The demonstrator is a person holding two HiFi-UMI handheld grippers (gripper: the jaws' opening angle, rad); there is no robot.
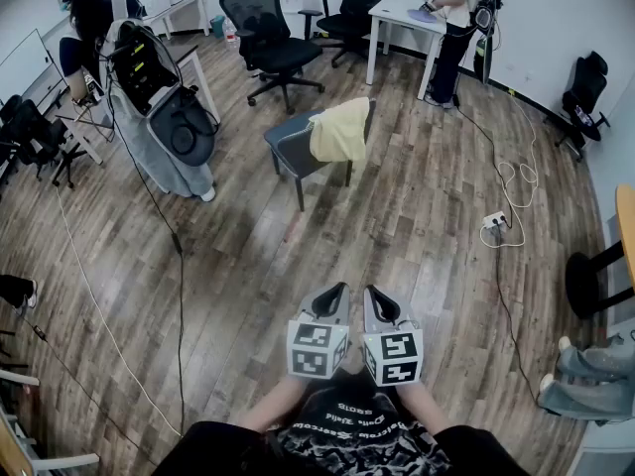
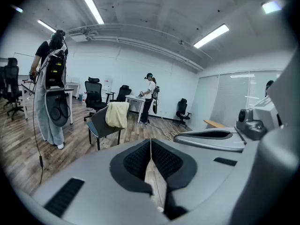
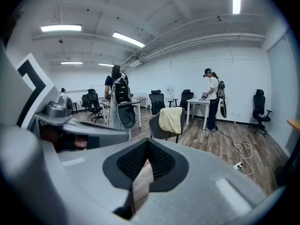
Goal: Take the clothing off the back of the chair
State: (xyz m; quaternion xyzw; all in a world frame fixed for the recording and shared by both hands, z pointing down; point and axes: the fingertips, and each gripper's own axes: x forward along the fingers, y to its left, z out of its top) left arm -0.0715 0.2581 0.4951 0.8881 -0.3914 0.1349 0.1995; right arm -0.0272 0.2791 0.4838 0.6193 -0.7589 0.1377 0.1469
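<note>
The clothing (image 1: 339, 130) is hanging over the chair (image 1: 288, 147) back, well apart and straight ahead. The left gripper (image 1: 338, 291) and right gripper (image 1: 370, 294) are pointing toward it side by side, fingers pressed together, empty, seemingly equally near.

There were two hand-held grippers, a left hand-held gripper (image 1: 339, 290) and a right hand-held gripper (image 1: 370, 292). One grey chair (image 1: 290, 149) bore one yellow garment (image 1: 339, 132). Two other people (image 1: 174, 172) and at least four black office chairs (image 1: 268, 38) stood around.
</note>
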